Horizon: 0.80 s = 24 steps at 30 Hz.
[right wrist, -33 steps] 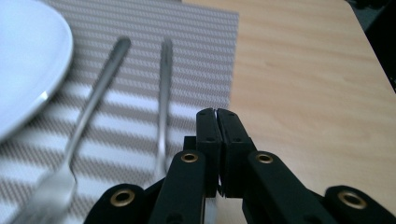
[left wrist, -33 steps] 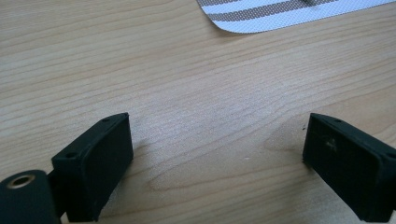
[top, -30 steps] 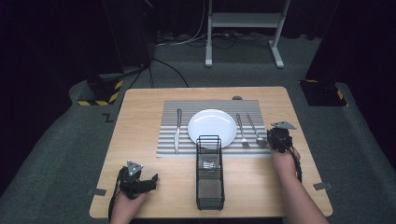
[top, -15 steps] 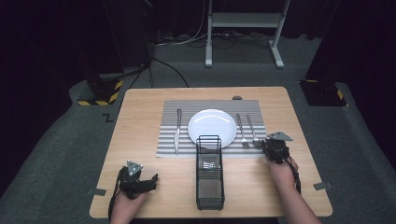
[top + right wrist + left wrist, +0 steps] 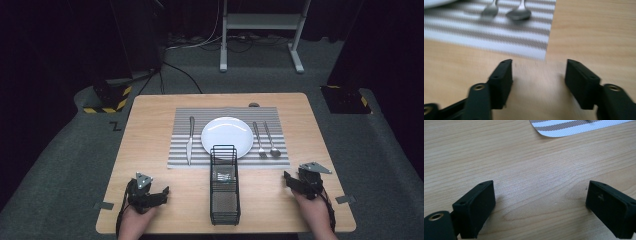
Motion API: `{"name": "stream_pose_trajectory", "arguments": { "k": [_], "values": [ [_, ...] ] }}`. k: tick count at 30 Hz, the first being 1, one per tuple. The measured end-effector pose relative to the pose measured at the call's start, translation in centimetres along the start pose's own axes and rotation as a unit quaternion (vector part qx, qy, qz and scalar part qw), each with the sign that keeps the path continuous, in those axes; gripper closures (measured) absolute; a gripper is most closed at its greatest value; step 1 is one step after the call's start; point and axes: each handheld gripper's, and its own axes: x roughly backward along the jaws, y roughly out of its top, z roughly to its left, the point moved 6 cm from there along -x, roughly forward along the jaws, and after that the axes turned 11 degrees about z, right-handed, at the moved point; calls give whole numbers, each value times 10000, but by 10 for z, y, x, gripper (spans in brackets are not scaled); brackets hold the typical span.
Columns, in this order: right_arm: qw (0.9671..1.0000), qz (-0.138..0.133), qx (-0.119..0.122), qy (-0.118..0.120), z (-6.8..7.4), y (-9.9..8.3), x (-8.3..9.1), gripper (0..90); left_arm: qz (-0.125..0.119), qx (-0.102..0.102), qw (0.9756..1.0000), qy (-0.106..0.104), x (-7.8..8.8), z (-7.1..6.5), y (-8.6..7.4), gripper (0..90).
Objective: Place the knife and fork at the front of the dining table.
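1. High view: the left hand-held gripper (image 5: 161, 192) rests at the desk's (image 5: 150, 130) seven o'clock and the right hand-held gripper (image 5: 289, 179) at five o'clock; the spoon (image 5: 271, 142) lies on the striped placemat (image 5: 182, 150) at the plate's (image 5: 226, 136) three o'clock. A "Z" mark (image 5: 116, 127) sits on the floor.
2. Left gripper view: jaws wide apart over bare wood.
3. Right gripper view: jaws have just been opening, nothing between them; the spoon (image 5: 519, 13) lies at twelve o'clock.

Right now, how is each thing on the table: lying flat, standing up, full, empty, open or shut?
Plate: flat on placemat, empty.
Knife: flat, left of plate.
Fork: flat, right of plate.
Spoon: flat, beside fork.
Wire basket: upright, something small inside.
Left gripper: open, empty.
Right gripper: open, empty; jaws just opened.
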Motion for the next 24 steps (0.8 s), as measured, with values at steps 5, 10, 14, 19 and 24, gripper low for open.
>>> {"name": "stream_pose_trajectory", "arguments": {
  "k": [5,10,14,19,24],
  "values": [
    [9998,186,74,71,-6,-24,15,118,-4,1,10000,-4,0,0,0,90],
    [9998,193,-17,15,-4,-31,20,116,-3,0,10000,-2,0,0,0,89],
    [9998,192,14,30,-4,-31,20,112,-3,0,10000,-3,0,0,0,89],
    [9998,196,10,36,-4,-30,20,109,-2,1,10000,1,0,0,0,90],
    [9998,207,25,54,-4,-29,19,103,-3,-1,10000,-13,0,0,0,89]
  ]
}}
